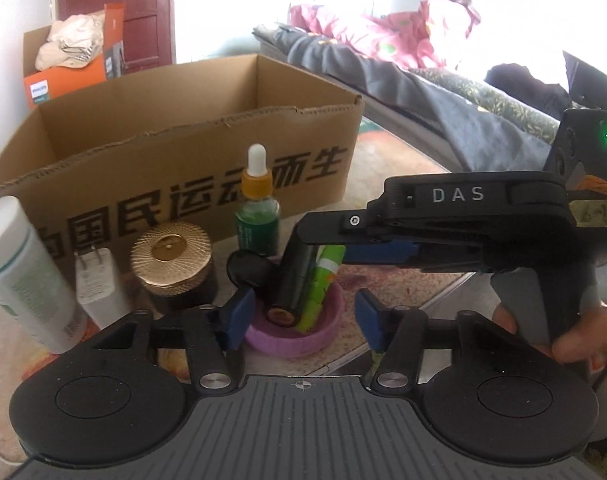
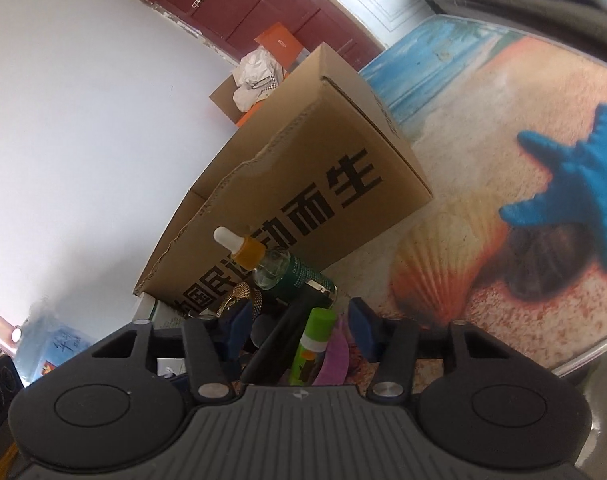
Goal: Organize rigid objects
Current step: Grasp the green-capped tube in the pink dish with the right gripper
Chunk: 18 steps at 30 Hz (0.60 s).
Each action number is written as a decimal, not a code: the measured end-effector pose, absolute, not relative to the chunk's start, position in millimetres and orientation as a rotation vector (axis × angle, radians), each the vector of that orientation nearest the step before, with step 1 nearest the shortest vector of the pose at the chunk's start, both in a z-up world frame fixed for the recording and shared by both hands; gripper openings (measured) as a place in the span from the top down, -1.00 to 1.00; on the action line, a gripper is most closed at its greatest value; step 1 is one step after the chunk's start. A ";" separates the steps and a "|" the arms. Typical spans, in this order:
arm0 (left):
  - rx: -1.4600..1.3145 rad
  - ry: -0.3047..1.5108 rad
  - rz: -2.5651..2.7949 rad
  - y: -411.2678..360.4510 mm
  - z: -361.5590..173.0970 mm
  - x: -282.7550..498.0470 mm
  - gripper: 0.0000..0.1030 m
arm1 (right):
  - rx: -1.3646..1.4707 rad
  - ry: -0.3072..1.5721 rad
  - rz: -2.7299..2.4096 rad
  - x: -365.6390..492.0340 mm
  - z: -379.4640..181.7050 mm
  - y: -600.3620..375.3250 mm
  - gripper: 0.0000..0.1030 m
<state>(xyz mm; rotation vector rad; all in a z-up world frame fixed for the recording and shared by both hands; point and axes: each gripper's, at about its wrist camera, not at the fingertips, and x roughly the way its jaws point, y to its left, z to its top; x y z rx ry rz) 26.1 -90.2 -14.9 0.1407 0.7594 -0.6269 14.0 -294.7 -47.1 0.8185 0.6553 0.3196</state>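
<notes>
Left wrist view: the left gripper stands spread and holds nothing, its blue pads either side of a purple dish containing a black cylinder and a green tube, while the right gripper reaches in from the right over them. Behind stand a dropper bottle, a gold-lidded jar, a white charger, a white bottle and an open cardboard box. Right wrist view: the right gripper has its fingers apart around the black cylinder and green tube, though whether they are touching cannot be told.
</notes>
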 end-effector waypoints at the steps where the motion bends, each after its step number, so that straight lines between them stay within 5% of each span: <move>1: 0.139 0.769 -0.627 -90.5 -16.5 27.6 0.04 | 0.830 0.662 0.328 15.3 -49.7 -295.9 0.30; 6: 0.142 0.781 -0.636 -91.6 -20.8 30.7 0.07 | 0.835 0.668 0.354 12.8 -52.6 -297.7 0.65; 18: 0.262 0.665 -0.615 -99.4 -16.2 15.7 0.00 | 0.696 0.618 0.412 -0.6 -24.6 -286.7 0.68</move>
